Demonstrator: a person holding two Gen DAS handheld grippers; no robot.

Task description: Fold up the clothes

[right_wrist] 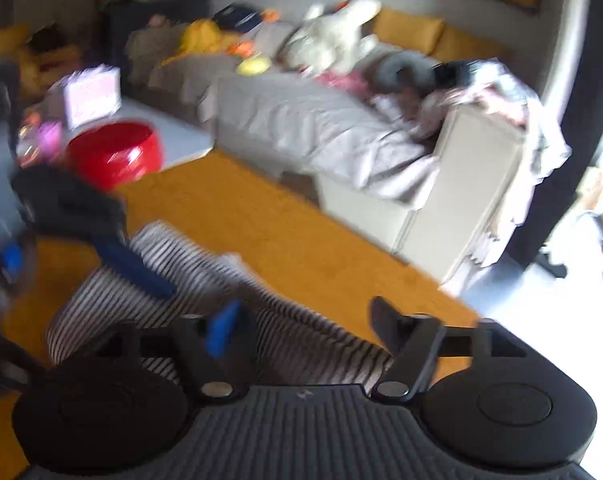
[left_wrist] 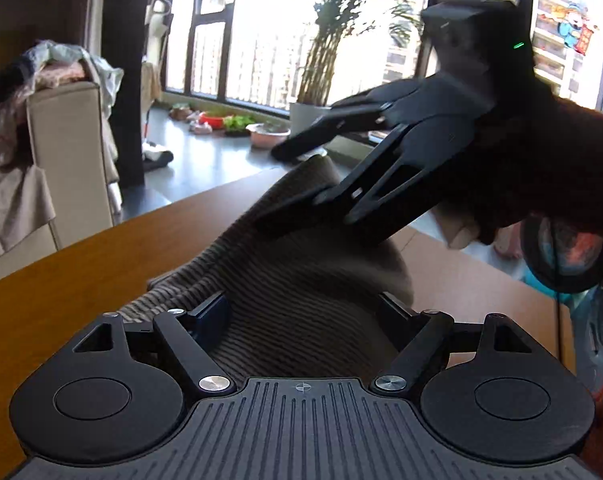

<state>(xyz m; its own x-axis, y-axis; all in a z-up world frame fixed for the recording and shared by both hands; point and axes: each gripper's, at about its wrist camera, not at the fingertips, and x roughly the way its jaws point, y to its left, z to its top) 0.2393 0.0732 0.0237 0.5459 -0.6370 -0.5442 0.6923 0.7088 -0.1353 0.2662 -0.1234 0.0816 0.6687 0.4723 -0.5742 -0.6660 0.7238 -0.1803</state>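
A brown and white striped garment (left_wrist: 301, 280) lies bunched on the wooden table (left_wrist: 81, 280). My left gripper (left_wrist: 301, 312) is open, its fingers spread either side of the cloth. My right gripper (left_wrist: 277, 184) reaches in from the upper right, open, its lower finger resting on the garment's raised fold. In the blurred right wrist view the same garment (right_wrist: 181, 300) lies between the open right gripper's (right_wrist: 305, 320) fingers, and the left gripper (right_wrist: 149, 276) comes in from the left over the cloth.
A beige sofa (left_wrist: 61, 152) piled with clothes stands left of the table; it also shows in the right wrist view (right_wrist: 421, 184). Potted plants (left_wrist: 321, 80) stand by the window. A red stool (right_wrist: 117, 152) stands beyond the table. The table's far edge (left_wrist: 221, 196) runs close behind the garment.
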